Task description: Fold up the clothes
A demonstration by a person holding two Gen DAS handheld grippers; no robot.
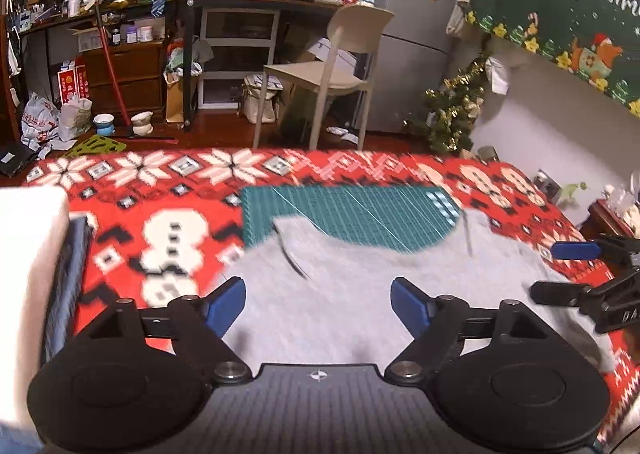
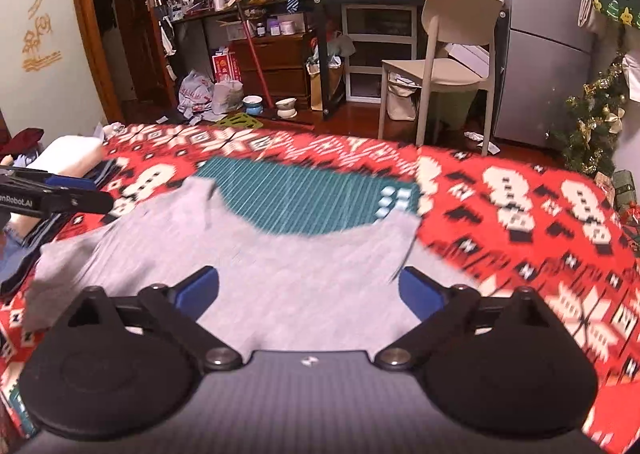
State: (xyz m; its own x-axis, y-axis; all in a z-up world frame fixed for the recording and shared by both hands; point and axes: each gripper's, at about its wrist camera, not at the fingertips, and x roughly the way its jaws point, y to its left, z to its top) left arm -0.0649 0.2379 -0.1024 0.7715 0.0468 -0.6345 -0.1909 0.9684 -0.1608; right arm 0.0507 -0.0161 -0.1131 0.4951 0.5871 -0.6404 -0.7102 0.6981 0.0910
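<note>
A grey garment (image 1: 340,294) lies spread on the table, its far edge over a teal cutting mat (image 1: 352,213); the same garment (image 2: 280,262) and mat (image 2: 312,197) show in the right wrist view. My left gripper (image 1: 318,294) hovers over the garment's near part, open, with nothing between its blue pads. My right gripper (image 2: 310,286) is also open and empty above the cloth. Each gripper appears at the edge of the other's view: the right gripper (image 1: 560,272) over the garment's right side, the left gripper (image 2: 92,191) by its left corner.
A red snowman-patterned tablecloth (image 1: 168,213) covers the table. A stack of folded clothes topped by a white piece (image 1: 28,254) sits at the left edge. Beyond the table stand a beige chair (image 1: 332,69), a cluttered desk (image 1: 240,1), a fridge (image 2: 536,53) and a small Christmas tree (image 1: 456,109).
</note>
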